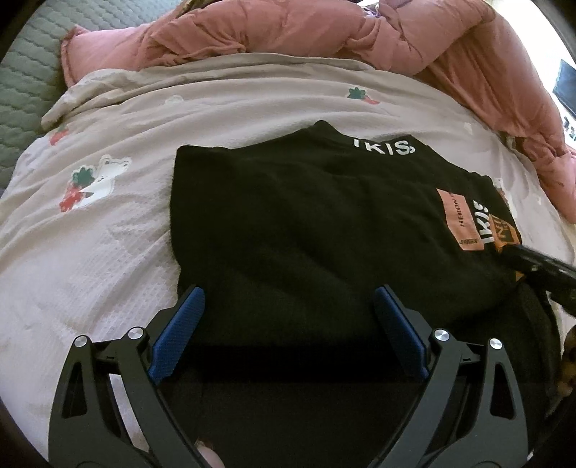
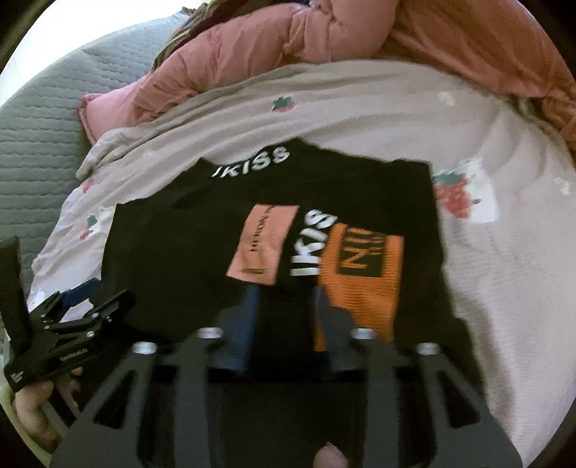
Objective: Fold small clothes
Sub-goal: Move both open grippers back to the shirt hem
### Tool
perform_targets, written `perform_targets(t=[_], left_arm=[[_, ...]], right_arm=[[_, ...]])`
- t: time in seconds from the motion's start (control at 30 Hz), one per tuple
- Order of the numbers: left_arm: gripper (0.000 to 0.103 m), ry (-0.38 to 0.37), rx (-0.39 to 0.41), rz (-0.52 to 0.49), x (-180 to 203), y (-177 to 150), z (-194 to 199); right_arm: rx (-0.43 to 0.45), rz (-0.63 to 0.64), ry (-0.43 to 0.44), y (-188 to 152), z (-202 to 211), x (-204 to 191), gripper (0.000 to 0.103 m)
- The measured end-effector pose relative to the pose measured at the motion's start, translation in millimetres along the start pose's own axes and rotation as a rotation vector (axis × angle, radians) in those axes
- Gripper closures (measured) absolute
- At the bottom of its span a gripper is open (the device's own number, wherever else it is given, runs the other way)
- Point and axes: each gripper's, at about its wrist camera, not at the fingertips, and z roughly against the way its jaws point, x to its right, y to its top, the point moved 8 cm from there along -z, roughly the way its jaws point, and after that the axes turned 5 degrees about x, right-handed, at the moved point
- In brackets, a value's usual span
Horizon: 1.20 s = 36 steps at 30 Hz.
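A black top [image 1: 306, 223] with white "IKISS" lettering and pink and orange patches lies folded flat on a pale waffle blanket [image 1: 108, 252]. My left gripper [image 1: 288, 298] stands wide open over the top's near left edge, its blue pads [image 1: 180, 324] apart from each other with cloth below them. The right gripper [image 1: 532, 262] shows at the top's right side. In the blurred right wrist view the right gripper [image 2: 286, 302] hovers open over the near edge of the top [image 2: 180, 259], just below the orange patch [image 2: 360, 273]. The left gripper [image 2: 90, 298] is at the lower left.
A crumpled pink quilt [image 1: 288, 32] is heaped along the far edge of the blanket [image 2: 504, 288]. Grey-green quilted bedding [image 1: 25, 79] lies to the left. A dark screen [image 1: 567, 86] stands far right. A person's hand [image 2: 32, 406] holds the left gripper's handle.
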Motion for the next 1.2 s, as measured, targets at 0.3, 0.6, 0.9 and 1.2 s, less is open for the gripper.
perform_targets(t=[0.3,0.6,0.9,1.2], left_arm=[[0.015,0.018,0.021,0.059,1.9,-0.7,21.0],[0.015,0.049,0.069,0.076,3.1,-1.4,53.4],[0.01,0.066,0.117,0.138,-13.3,-1.9,83.1],[0.01,0.092,0.161,0.163,-29.1,-2.3,119.4]], right_arm=[[0.071,0.034,0.008,8.4,36.9,24.9,0.04],[0.128,0.052,0.011,3.2,65.0,44.5,0.029],[0.172,0.049,0.036,0.8,91.5,53.9,0.021],[0.206,0.074,0.065,-3.8,115.5,48.1,0.02]])
